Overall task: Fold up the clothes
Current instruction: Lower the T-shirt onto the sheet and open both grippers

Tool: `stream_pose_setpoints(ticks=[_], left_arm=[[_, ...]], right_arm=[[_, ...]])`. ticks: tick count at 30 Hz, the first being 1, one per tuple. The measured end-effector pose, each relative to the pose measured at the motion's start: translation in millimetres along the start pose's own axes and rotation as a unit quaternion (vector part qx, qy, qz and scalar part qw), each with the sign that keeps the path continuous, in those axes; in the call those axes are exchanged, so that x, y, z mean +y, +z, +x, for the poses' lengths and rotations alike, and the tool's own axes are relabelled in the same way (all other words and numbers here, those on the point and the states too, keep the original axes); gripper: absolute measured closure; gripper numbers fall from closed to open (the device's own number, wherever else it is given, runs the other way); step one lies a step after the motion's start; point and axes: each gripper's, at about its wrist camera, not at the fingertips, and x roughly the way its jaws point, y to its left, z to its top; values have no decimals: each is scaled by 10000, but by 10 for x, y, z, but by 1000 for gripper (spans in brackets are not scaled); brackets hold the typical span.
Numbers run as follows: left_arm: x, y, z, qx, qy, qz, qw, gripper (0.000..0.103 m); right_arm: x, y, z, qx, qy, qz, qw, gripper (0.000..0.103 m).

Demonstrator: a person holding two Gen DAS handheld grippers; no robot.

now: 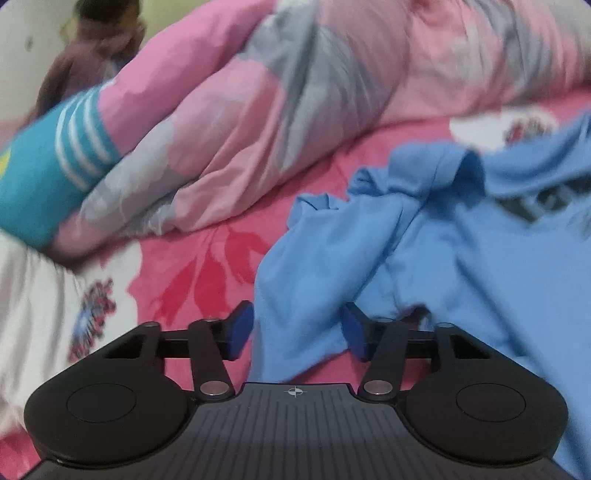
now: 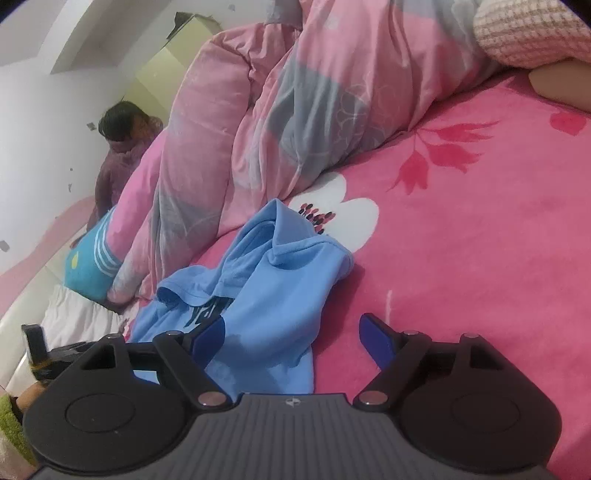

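Note:
A light blue shirt (image 1: 443,258) (image 2: 266,295) with a dark print lies crumpled on the pink flowered bed sheet (image 1: 207,266) (image 2: 480,240). In the left wrist view my left gripper (image 1: 298,332) sits low over the shirt's near left edge. A fold of blue cloth fills the gap between its blue pads (image 1: 242,330), and I see no pinch. In the right wrist view my right gripper (image 2: 293,341) stands wide open at the shirt's near hem. Cloth lies by its left pad (image 2: 210,339), and bare sheet lies under the right one.
A bunched pink and grey duvet (image 1: 277,110) (image 2: 295,110) runs along the far side of the bed. A teal pillow with white stripes (image 1: 48,166) (image 2: 88,266) lies at its left end. A person (image 2: 118,155) sits by the wall. A checked blanket (image 2: 535,33) is far right.

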Motion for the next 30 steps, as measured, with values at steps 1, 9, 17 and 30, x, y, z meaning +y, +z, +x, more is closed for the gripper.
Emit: stream_pose_setpoints(ticks=[1,9,17,30], left_arm=[[-52,12,26,-23,89,101,9999,70],[-261,204,310,-264,766,347,9961,99],[-90,627,754,-306,955,-619,9930,91],[681,619,-447,246,442,-2040,9777,32]], right_arm=[[17,-5,9,2,-26,-76,10000,20],[15,-24,36,-18,-10,-256,9997,18],[11,-36,41,-37,18,-294,9996,17],[-33,-47,22,-82,185,-149,9997,16]])
